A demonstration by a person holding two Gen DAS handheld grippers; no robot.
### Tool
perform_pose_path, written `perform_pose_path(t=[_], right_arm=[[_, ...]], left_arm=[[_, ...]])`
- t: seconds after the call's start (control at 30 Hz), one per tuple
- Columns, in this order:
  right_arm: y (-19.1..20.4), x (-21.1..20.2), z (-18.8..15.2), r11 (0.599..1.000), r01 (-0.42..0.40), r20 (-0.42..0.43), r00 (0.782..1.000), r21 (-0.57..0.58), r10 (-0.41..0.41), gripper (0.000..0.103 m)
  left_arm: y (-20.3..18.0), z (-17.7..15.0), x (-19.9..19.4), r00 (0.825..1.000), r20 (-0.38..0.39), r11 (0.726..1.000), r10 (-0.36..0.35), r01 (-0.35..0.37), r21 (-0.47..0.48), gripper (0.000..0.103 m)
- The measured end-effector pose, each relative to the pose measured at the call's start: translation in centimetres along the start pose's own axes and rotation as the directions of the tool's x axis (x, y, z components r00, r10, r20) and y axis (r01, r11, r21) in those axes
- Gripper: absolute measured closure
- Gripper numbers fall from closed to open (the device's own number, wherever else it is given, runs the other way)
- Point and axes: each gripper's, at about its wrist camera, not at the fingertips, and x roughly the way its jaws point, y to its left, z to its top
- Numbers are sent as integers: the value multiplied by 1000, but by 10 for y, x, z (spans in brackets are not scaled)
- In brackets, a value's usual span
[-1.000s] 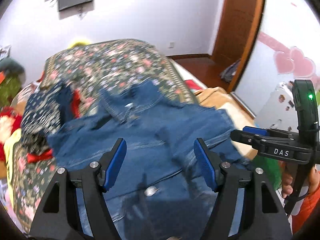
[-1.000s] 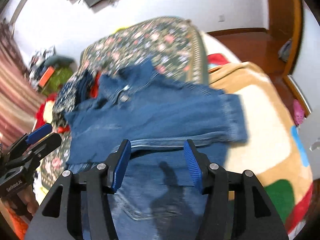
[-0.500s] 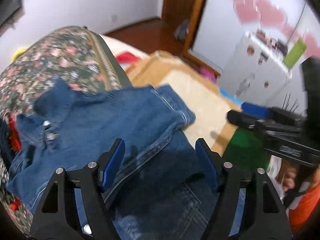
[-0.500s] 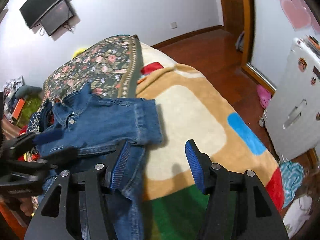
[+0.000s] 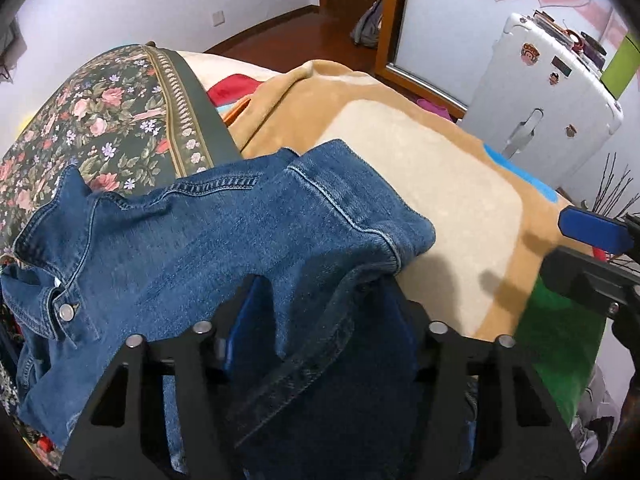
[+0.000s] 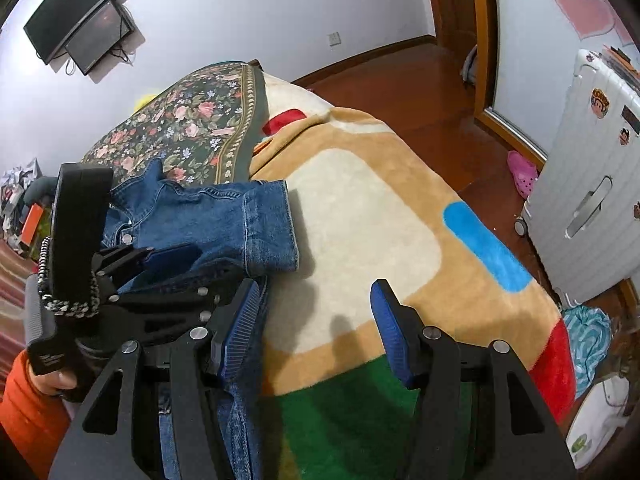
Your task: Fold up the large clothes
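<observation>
Denim jacket apparently drapes over left hand-held gripper fingers.

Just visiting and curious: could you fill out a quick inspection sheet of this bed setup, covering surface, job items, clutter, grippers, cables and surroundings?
Surface: blanket beside floral cover.
Job's things: denim jacket, sleeve laid across the body.
Clutter: clothes pile at far left.
Grippers: left gripper fingers part-hidden in denim, grip unclear; right gripper open over the blanket.
Cables: wires under the wall TV.
Surroundings: white suitcase, pink slipper.
</observation>
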Motion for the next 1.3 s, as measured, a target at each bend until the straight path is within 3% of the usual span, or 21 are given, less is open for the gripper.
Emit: perform_pose_path(t=[0.17, 0.27, 0.47, 0.77, 0.9, 0.97, 1.03, 1.17, 1.3], right_arm=[[4, -3, -1, 1000, -1, 1, 1000, -10, 1, 49], [7, -7, -1, 1000, -1, 8, 1000, -16, 1, 49], [21, -14, 0, 999, 0, 24, 1000, -44, 1, 49], [56, -22, 0, 993, -14, 50, 999, -115, 20, 49], [77, -21, -2, 988, -23, 58, 998, -153, 33, 49], [88, -20, -5, 985, -33, 59, 997, -171, 44, 49], [100, -17, -7, 981, -43, 47, 997, -190, 53, 49], [120, -8, -14, 970, -54, 21, 998, -236, 60, 49], [138, 1, -23, 960, -59, -6, 998, -274, 60, 49]], left_arm=[[17, 0, -4, 999, 21, 996, -35, 37, -81, 89], [34, -3, -17, 997, 56, 983, -58, 67, -173, 92], [57, -11, -66, 984, 175, 977, 11, 27, -212, 94], [132, -60, -155, 933, 337, 927, 123, 14, -375, 95], [168, -97, -190, 901, 380, 889, 208, -12, -459, 95], [183, -118, -200, 894, 385, 867, 230, -8, -498, 97], [199, -140, -205, 891, 377, 842, 254, -12, -540, 102], [222, -185, -206, 889, 348, 790, 299, -26, -613, 102], [234, -225, -184, 925, 267, 758, 268, -32, -651, 102]])
